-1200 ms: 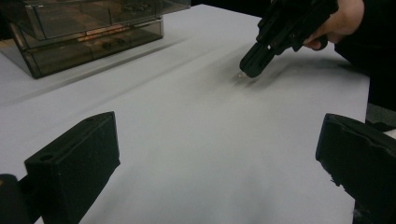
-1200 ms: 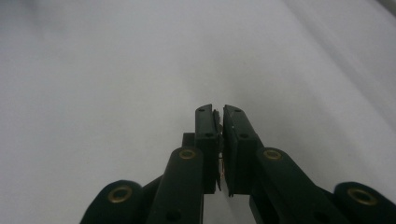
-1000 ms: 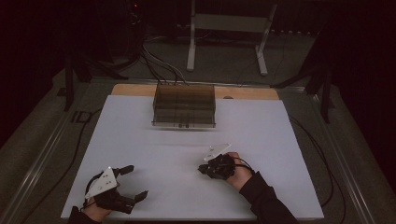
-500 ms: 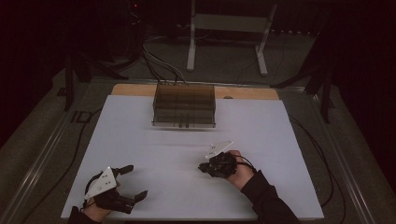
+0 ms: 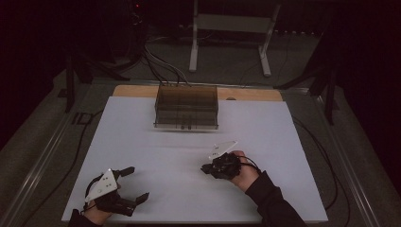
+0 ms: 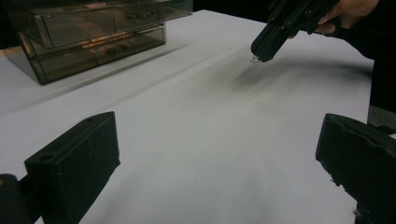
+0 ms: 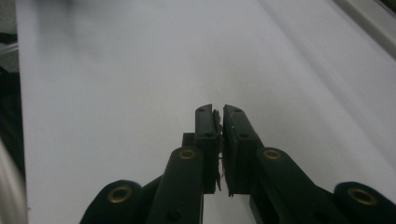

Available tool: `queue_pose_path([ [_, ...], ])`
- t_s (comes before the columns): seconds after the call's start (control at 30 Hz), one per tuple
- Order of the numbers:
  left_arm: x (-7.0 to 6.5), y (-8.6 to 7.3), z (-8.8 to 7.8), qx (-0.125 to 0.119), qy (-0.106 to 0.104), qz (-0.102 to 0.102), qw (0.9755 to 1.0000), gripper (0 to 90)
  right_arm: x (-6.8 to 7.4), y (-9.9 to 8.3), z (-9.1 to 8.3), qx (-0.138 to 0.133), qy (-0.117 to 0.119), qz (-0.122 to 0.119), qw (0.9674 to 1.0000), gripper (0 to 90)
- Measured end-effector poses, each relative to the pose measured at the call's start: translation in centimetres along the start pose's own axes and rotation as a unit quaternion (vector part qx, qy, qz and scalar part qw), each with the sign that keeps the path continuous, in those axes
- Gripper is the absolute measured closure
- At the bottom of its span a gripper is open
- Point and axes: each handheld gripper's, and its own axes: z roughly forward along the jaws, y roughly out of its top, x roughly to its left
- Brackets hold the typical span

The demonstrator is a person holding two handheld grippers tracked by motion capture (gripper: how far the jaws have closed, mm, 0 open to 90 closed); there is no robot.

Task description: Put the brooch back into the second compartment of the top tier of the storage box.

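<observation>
While the left gripper [image 5: 133, 185] sits at the near left corner of the white table [image 5: 142, 142] with its jaws spread wide apart over bare surface, the right gripper [image 5: 204, 169] is near the middle, jaws pinched together on a tiny thin thing [image 6: 252, 59]. It looks like a small wire loop poking out of the tips in the left gripper view, too small to say more. It's just above the table, not touching. A smoky clear drawer box [image 5: 187, 107] stands at the far edge; some small dark bits show inside, can't tell what.
</observation>
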Motion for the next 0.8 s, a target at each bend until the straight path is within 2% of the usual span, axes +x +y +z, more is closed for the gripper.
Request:
queue_pose_path([
  [0.8, 0.1, 0.0, -0.1, -0.004, -0.005, -0.002, 1.0, 0.6, -0.2, 1.9, -1.2, -0.011, 0.002, -0.006, 0.9999, 85.3],
])
